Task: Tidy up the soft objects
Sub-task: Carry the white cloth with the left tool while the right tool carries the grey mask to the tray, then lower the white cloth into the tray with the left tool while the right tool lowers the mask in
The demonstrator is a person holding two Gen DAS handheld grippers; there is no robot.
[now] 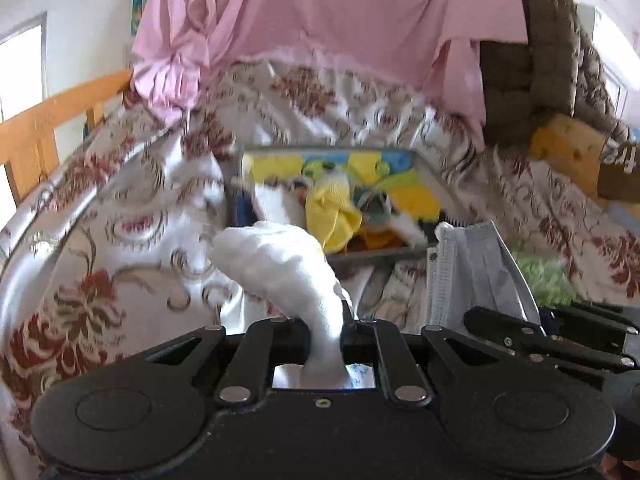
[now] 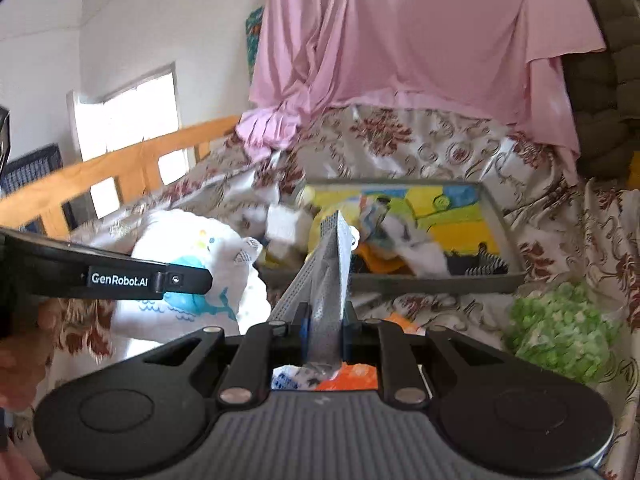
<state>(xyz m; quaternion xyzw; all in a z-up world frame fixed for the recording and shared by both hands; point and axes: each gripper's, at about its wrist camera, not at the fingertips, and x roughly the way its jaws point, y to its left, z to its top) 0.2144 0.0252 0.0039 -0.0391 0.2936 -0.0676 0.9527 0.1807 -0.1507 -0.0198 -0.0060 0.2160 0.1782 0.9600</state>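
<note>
white cloth (image 1: 280,264) pinched in left tongs (image 1: 326,332).

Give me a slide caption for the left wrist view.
Left gripper clamps a white cloth above a floral bedspread, facing a tray of soft items.

White bunched cloth (image 1: 280,264) and grey face mask (image 2: 328,280) (both pinched upright), before the sock-filled tray (image 2: 500,220).

A home bedroom: a bed with a floral bedspread (image 2: 460,148) and a wooden bed rail (image 2: 120,176), a pink garment (image 2: 420,40) draped above it, and a window (image 2: 128,120) in the white wall.
</note>
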